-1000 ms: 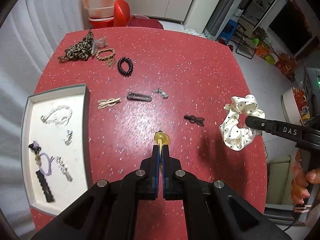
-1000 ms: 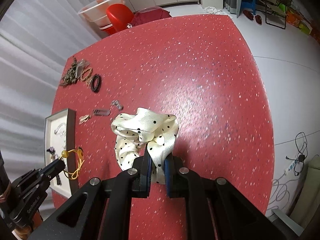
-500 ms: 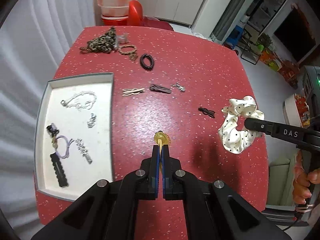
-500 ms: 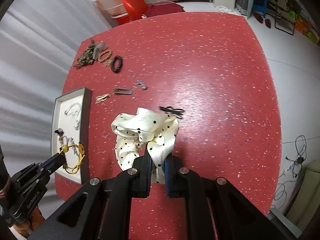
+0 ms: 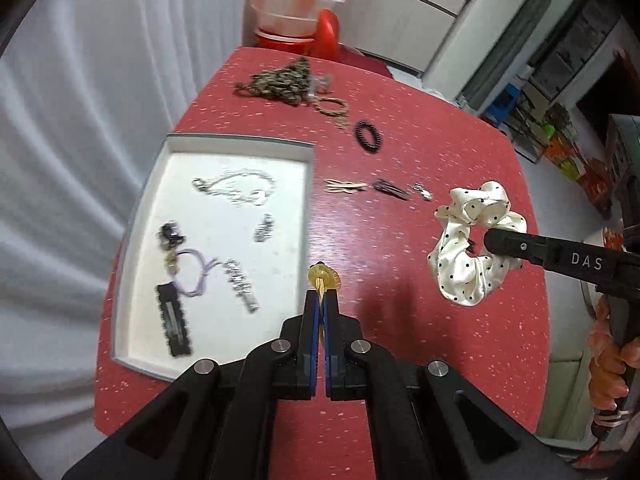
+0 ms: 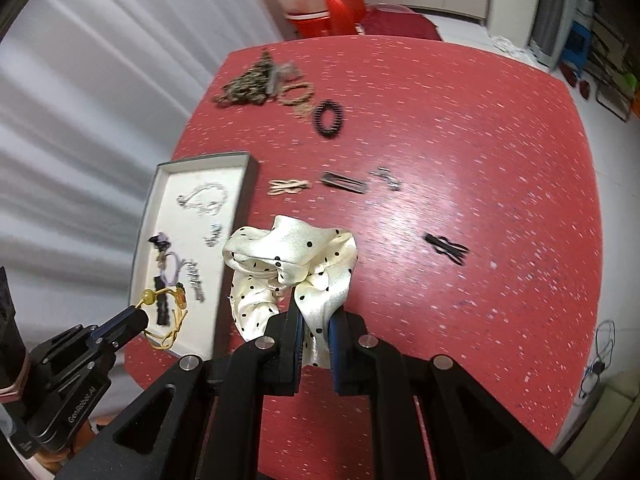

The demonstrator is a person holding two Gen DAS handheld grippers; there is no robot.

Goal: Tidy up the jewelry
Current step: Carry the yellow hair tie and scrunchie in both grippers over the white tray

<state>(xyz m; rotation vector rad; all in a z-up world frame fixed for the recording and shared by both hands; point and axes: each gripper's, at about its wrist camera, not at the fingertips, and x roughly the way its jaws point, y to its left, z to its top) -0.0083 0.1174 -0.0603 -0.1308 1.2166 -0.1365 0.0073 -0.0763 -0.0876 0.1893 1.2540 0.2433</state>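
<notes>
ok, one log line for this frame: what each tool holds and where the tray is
left tool: shut on yellow hair tie | right tool: shut on polka-dot scrunchie | tray: on red table, partly filled

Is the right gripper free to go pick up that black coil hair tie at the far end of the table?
Probably not yet: the right gripper is shut on the scrunchie. The coil tie lies uncovered on the table.

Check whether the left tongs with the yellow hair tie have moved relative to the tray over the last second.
Yes. The left tongs carrying the yellow hair tie have shifted from beside the tray to over its near corner.
</notes>
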